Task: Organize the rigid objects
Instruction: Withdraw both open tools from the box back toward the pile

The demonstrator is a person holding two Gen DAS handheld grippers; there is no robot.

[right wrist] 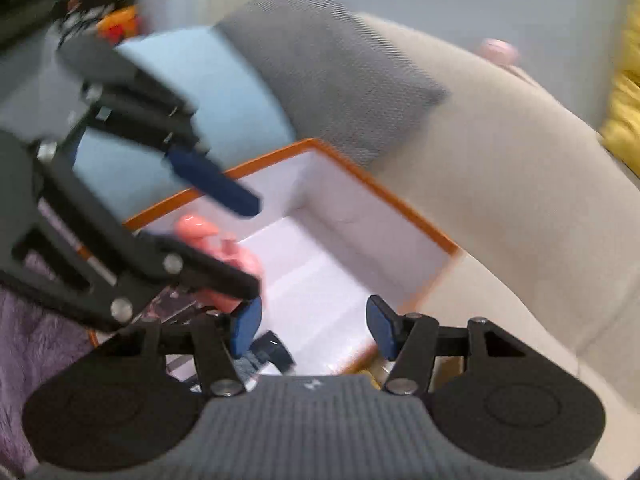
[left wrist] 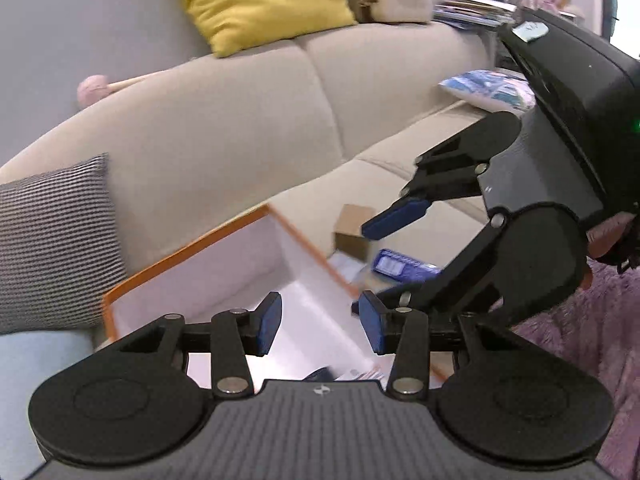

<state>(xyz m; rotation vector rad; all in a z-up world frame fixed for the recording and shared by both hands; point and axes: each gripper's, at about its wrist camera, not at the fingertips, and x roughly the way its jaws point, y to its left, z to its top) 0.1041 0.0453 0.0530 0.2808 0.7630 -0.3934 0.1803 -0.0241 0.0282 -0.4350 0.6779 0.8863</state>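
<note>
A white box with an orange rim [left wrist: 188, 246] [right wrist: 384, 188] lies on the beige sofa. Inside it are a pink object [right wrist: 216, 240] and a dark item [right wrist: 276, 350] [left wrist: 320, 374]. Beside the box on the seat lie a small cardboard box [left wrist: 352, 228] and a blue packet [left wrist: 400, 266]. My left gripper [left wrist: 320, 324] [right wrist: 256, 246] hovers over the box, open, with nothing between its blue pads. My right gripper [right wrist: 314, 328] [left wrist: 370, 268] is close beside it above the box's edge, open too and holding nothing. The right wrist view is blurred.
A grey striped cushion [left wrist: 52, 248] and a light blue cushion [right wrist: 208, 92] lean behind the box. A yellow cushion [left wrist: 260, 0] sits on the sofa back. A purple fuzzy blanket [left wrist: 592, 340] lies at the right, and stacked books [left wrist: 472, 8] are beyond the sofa.
</note>
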